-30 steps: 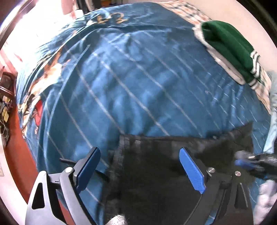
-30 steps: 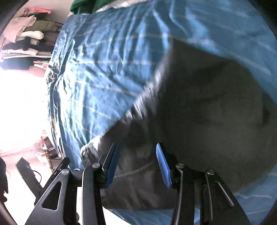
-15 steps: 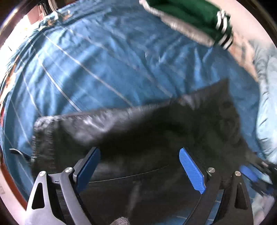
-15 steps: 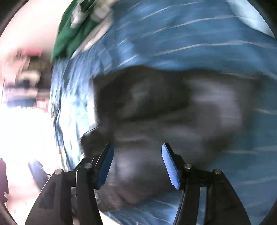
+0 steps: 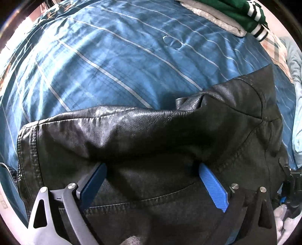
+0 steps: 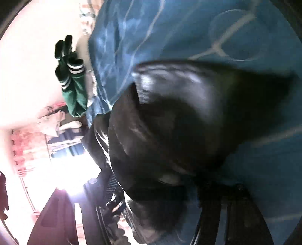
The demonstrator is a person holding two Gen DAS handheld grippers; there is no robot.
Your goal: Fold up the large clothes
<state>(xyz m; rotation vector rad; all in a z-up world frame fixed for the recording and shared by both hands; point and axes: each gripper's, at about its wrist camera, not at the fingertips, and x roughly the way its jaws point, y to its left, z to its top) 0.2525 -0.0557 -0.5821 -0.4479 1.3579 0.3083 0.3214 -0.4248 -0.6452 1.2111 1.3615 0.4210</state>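
black leather jacket [image 5: 151,135] on blue striped bed cover [image 5: 113,62] | left hand-held gripper [image 5: 151,169] spread, tips under a fold | right hand-held gripper: state unreadable, jacket covers it | folded green garment [image 5: 243,11] at 1 o'clock

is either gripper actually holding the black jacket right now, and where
Left gripper is open, with the black leather jacket draped over its fingertips. The right gripper's hold cannot be told: the jacket hides its fingers.

We find no readable text, label, brand or number in either view. The blue bedspread [image 5: 117,62] carries only pale stripes and a small oval outline at about one o'clock in the left wrist view; the black leather garment [image 5: 151,143] shows no tag.
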